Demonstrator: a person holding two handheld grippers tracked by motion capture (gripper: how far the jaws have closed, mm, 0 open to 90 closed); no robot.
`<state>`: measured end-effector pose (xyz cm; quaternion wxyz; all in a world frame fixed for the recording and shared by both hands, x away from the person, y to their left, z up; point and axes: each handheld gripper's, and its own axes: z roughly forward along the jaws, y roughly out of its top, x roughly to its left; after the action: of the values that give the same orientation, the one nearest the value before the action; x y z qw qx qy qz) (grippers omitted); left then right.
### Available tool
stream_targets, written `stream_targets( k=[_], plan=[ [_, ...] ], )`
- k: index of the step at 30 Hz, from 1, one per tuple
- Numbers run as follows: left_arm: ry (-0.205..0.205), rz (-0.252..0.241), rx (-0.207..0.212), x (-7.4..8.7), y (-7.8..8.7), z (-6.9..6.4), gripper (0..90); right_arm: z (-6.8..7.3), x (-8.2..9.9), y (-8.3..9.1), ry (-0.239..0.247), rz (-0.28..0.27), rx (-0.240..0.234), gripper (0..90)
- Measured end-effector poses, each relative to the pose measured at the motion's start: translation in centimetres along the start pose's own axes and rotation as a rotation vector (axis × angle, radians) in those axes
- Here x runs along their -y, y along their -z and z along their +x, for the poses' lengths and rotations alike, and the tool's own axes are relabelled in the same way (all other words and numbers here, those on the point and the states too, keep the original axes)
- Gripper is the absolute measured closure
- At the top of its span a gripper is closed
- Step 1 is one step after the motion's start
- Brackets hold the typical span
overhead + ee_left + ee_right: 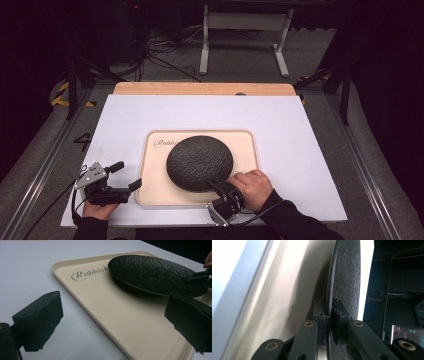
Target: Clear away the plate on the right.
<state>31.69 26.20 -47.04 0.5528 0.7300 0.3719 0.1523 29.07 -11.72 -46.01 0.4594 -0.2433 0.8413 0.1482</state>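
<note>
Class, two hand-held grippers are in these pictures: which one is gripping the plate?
The right hand-held gripper: its jaws pinch the black plate's near rim. The left hand-held gripper is open, at the tray's left edge.

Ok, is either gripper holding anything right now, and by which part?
The right gripper is clamped on the near rim of the black plate, over the tray. The left gripper is open and holds nothing.
</note>
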Motion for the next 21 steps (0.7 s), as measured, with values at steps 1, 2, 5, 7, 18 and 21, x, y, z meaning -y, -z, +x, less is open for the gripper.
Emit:
stream_targets(
  k=[1,2,5,7,18,21],
  plan=[
    [0.001,0.000,0.000,0.0,0.0,0.0,2.6,0.0,0.0,0.0,-0.001,0.000,-0.005,82.3],
    [-0.001,0.000,0.000,0.0,0.0,0.0,2.7,0.0,0.0,0.1,-0.005,-0.002,-0.015,81.4],
    [0.000,0.001,0.002,0.0,0.0,0.0,2.6,0.4,-0.1,0.0,0.000,0.005,-0.061,76.7],
    [-0.001,0.001,0.002,0.0,0.0,0.0,2.6,0.6,-0.1,-0.2,0.010,0.013,-0.078,75.8],
    [-0.003,0.001,0.003,0.0,0.0,0.0,2.6,-0.3,0.3,1.1,-0.088,-0.035,-0.132,69.7],
    [0.000,0.001,0.003,0.0,0.0,0.0,2.6,-0.4,0.5,1.6,-0.102,-0.062,-0.142,67.7]
  ],
)
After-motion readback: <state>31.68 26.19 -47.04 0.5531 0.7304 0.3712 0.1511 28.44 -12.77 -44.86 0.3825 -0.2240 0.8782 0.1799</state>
